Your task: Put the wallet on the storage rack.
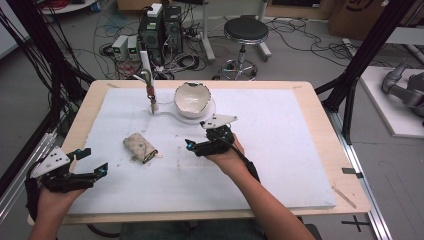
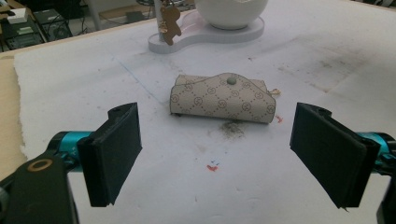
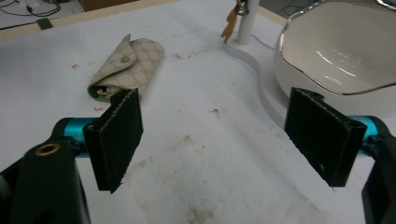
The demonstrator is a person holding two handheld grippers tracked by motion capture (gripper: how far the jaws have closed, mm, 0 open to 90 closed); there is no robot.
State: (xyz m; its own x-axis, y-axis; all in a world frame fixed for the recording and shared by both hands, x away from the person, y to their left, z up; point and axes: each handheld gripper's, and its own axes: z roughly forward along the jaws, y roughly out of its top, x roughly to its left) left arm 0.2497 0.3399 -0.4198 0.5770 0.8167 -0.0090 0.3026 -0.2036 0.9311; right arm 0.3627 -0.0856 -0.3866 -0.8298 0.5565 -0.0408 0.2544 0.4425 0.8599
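Both grippers sit at the near side of the white mat (image 1: 280,165), each with its jaws spread wide and nothing between them. From how things lie, the work looks barely begun: the small patterned pouch (image 1: 140,147) lies closed on the mat, its flap snapped down, untouched by either tool. In the left gripper view the pouch (image 2: 223,98) rests straight ahead of the left gripper (image 2: 217,154), centred in the gap between the two black pads but well short of them, so a straight push forward would likely bring it into reach. The left gripper (image 1: 91,161) hovers near the mat's near-left corner. The right gripper (image 1: 196,146) sits mid-mat, to the right of the pouch and apart from it; in the right gripper view the pouch (image 3: 126,65) lies beyond its left pad, and the white bowl (image 3: 341,51) stands just past the right pad on a white stand (image 1: 192,118). A post on that stand carries a hanging key ring (image 1: 149,89). Picking up or opening the pouch is all still to do.
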